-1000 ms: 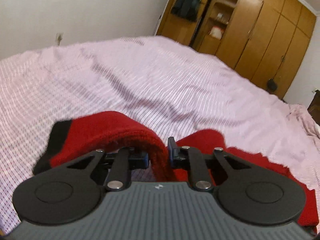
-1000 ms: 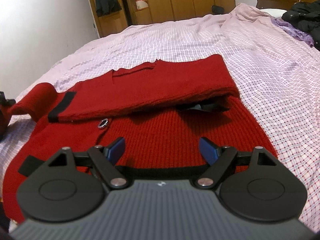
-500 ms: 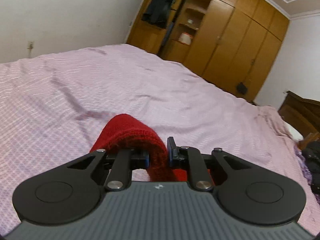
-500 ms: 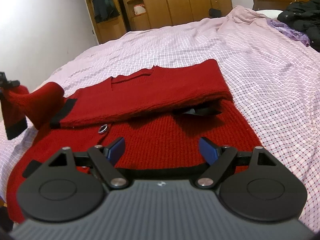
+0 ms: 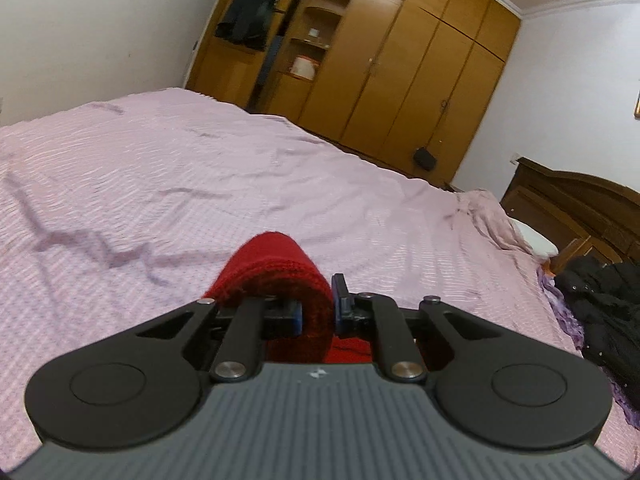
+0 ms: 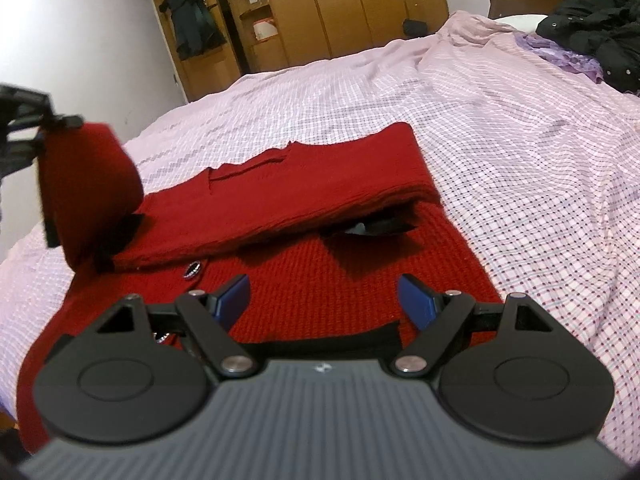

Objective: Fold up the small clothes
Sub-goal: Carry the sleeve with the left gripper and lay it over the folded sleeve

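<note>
My left gripper [image 5: 316, 314] jaws pinch the soft, floppy sleeve [image 6: 86, 192] lifted left of the red cardigan [image 6: 320, 276] on the bed [image 6: 520, 160]; my right gripper [image 6: 322, 298] jaws hang spread above its hem.

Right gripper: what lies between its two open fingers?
In the right wrist view, the right gripper frames only the red sweater lying flat on the bed sheet; nothing else is between the fingers, which grip nothing.

The sweater [image 6: 304, 264] is lying on the bed [image 6: 520, 128], its upper half folded over the lower. Its sleeve [image 6: 88, 184] is hanging at the left, above the fold. A wardrobe [image 6: 360, 8] is standing behind the bed; dark clothing [image 6: 600, 28] is lying at far right.
</note>
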`<state>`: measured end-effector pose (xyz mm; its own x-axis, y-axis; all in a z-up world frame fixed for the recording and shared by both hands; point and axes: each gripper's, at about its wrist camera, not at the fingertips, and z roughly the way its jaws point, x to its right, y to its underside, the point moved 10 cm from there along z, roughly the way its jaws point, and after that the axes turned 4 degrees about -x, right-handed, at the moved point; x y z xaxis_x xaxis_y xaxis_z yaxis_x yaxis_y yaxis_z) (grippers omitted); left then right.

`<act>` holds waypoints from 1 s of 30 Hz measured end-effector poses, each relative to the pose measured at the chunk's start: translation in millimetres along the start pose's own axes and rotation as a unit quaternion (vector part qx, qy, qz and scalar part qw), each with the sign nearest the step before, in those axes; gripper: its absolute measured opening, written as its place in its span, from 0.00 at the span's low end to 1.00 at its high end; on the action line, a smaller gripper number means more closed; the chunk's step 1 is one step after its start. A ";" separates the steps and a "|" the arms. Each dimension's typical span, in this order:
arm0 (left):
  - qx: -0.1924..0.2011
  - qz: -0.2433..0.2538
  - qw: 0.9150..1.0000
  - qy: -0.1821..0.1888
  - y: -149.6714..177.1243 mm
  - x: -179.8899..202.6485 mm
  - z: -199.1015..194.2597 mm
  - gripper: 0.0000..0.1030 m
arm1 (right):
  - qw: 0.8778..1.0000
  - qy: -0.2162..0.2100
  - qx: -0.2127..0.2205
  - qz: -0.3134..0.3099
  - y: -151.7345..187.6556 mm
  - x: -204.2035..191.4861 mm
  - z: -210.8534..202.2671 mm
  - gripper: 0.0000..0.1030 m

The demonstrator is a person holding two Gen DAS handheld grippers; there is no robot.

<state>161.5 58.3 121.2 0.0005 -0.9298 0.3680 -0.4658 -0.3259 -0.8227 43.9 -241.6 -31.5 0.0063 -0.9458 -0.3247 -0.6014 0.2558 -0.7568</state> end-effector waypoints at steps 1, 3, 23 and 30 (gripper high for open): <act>-0.001 0.001 1.000 0.002 -0.5 9.0 5.7 0.14 | 1.000 0.000 0.001 0.003 -0.1 1.3 -0.1 0.80; -0.002 0.006 1.000 0.008 0.1 24.8 16.4 0.14 | 1.000 0.000 0.002 0.011 0.3 3.9 -0.1 0.80; -0.199 0.111 0.973 0.030 148.7 81.0 120.1 0.50 | 0.999 -0.005 0.004 0.034 7.8 19.4 3.8 0.79; -0.199 0.117 0.972 0.033 159.1 66.9 93.2 0.63 | 0.999 -0.006 0.003 0.036 8.5 21.1 4.5 0.79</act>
<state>169.9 -71.6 -25.4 -0.1969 -0.9533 0.2291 -0.7520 -0.0031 -0.6591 42.5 -258.4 -47.3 -0.0260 -0.9225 -0.3851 -0.5955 0.3237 -0.7352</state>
